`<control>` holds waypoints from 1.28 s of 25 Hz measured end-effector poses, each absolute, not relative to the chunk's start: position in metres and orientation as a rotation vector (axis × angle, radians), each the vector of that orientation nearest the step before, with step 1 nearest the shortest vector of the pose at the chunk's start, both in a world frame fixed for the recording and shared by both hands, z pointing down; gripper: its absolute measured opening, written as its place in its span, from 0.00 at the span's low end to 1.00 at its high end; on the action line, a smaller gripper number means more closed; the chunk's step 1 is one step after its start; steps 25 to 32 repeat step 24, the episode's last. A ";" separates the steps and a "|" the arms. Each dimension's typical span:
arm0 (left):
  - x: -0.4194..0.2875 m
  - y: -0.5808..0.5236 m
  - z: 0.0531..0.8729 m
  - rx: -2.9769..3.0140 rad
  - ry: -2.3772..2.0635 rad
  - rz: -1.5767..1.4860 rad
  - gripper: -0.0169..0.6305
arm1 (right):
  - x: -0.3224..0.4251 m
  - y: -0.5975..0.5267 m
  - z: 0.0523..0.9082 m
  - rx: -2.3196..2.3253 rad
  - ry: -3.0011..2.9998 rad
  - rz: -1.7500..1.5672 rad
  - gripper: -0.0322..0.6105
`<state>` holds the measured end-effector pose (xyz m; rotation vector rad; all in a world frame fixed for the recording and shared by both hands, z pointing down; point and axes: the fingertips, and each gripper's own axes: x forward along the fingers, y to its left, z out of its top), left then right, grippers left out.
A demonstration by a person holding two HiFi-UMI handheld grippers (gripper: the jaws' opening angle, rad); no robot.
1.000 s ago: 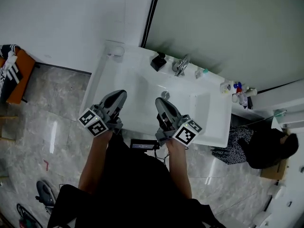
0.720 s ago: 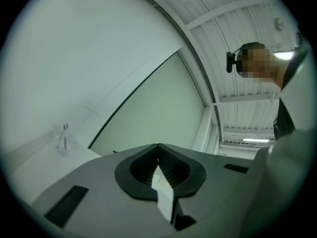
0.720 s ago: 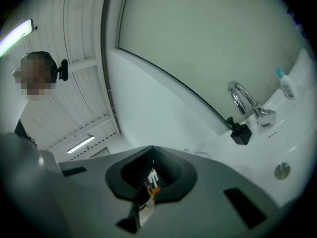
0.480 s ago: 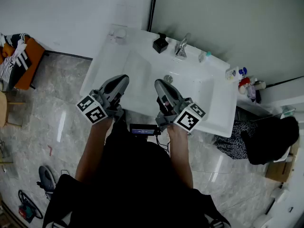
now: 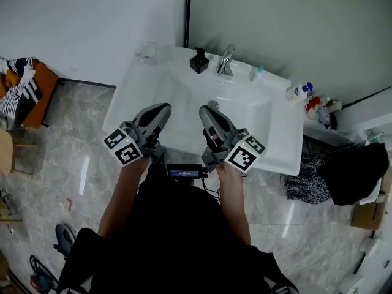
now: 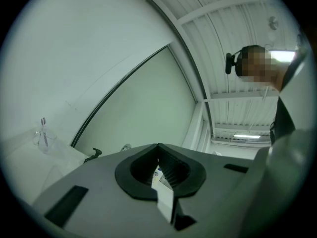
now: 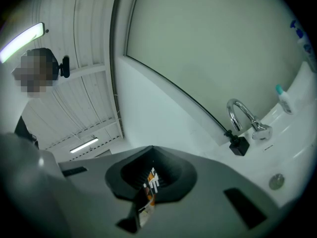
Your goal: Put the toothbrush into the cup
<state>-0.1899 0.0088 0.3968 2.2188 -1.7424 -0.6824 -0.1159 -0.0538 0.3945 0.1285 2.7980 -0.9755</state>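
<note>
Standing at a white sink (image 5: 272,141), a person holds 2 grippers side by side above its near edge, both angled toward the back wall. The left gripper (image 5: 161,108) has its jaws pressed together with nothing between them, and the left gripper view shows only the ribbed pads meeting. The right gripper (image 5: 205,111) is likewise closed and empty, its jaws together in the right gripper view.

A clear cup (image 5: 146,52) stands on the back left corner of the sink, well apart from both grippers. In the left gripper view a thin toothbrush (image 6: 43,131) with a pinkish head stands upright in that cup; in the head view it is too small to make out.

Along the back edge sit a black box-like object (image 5: 198,60), a chrome faucet (image 5: 225,61) just beside it, and a small bottle with a teal cap (image 5: 255,73) further right. A mirror (image 5: 294,23) rises behind the sink
</note>
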 end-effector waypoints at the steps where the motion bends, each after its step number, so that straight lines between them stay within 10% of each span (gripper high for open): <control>1: -0.187 0.009 0.397 2.220 -1.739 -0.676 0.04 | -0.114 -0.053 0.394 0.129 2.796 -0.975 0.06; 32: -0.162 0.001 0.395 2.232 -1.729 -0.631 0.04 | -0.086 -0.067 0.396 0.102 2.745 -0.973 0.06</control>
